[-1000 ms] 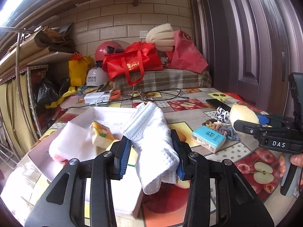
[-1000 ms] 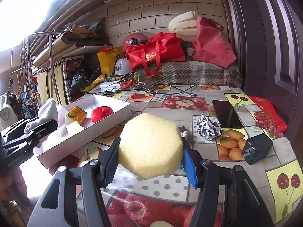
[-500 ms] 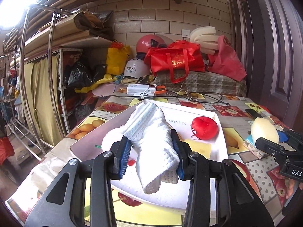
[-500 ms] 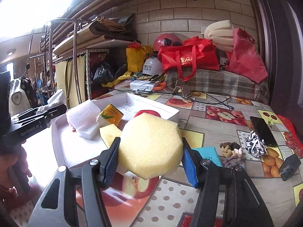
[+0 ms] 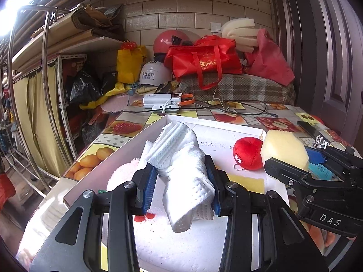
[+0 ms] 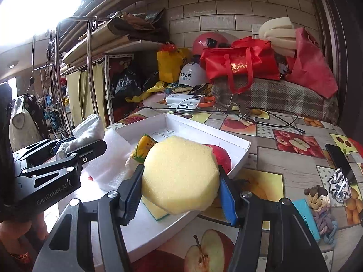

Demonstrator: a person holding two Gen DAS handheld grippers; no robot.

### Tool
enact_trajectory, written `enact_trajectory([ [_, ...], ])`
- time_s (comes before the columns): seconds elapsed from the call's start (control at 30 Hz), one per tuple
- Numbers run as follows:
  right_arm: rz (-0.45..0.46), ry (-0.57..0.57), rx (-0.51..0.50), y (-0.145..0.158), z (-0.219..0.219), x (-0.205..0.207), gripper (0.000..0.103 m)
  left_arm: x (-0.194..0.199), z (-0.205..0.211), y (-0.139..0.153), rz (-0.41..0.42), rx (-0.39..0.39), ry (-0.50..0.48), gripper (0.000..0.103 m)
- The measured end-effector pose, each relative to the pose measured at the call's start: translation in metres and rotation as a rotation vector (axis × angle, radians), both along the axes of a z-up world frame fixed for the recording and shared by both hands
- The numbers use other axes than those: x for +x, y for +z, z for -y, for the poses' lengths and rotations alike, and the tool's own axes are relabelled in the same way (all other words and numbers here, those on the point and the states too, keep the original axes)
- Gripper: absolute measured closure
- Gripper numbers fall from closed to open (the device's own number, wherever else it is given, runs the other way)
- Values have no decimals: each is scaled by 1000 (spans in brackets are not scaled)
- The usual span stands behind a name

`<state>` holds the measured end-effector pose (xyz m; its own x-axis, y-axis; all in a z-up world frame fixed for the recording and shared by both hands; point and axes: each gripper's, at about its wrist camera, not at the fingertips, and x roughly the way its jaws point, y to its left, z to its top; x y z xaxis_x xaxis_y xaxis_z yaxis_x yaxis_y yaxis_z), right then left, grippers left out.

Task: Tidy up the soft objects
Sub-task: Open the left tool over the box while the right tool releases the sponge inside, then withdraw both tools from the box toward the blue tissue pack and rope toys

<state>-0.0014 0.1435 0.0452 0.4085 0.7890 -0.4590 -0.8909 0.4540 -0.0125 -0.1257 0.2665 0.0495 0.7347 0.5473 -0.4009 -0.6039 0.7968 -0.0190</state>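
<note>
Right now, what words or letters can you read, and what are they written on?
"DAS": on the right gripper, which holds the yellow sponge.
"GenRobot.AI": on the left gripper, which holds the white cloth.
White helmet: Chinese characters, too small to read.
Red bag: gold lettering, blurred.
White tray floor: handwriting, unreadable.

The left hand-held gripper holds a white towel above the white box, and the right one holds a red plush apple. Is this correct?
Not quite. The right hand-held gripper holds a yellow sponge, as the right wrist view shows; the red plush apple lies in the white box. The left hand-held gripper does hold the white towel.
</note>
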Motion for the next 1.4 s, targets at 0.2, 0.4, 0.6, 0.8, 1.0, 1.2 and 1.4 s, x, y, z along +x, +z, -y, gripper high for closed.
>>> enact_trajectory([
  [0.2,6,-5,-53,-3,-22,8,43,5,-22,-3,-15,-70,50,63],
  [0.4,31,4,-103,-6,-37,5,39,17,-15,-5,-84,-28,54,52],
  [0.6,20,-6,-85,-5,-33,8,18,3,-24,-5,-48,-43,174,16],
  [0.8,16,-12,-69,-3,-33,10,0,-10,-27,-2,2,-34,263,0],
  [1.0,91,2,-25,2,-28,-3,0,-16,-20,0,28,9,291,0],
  [1.2,153,-59,14,6,-18,-11,0,-21,-10,3,60,58,303,0],
  [1.4,119,-88,80,10,-1,-6,0,-22,-4,4,59,60,305,0],
])
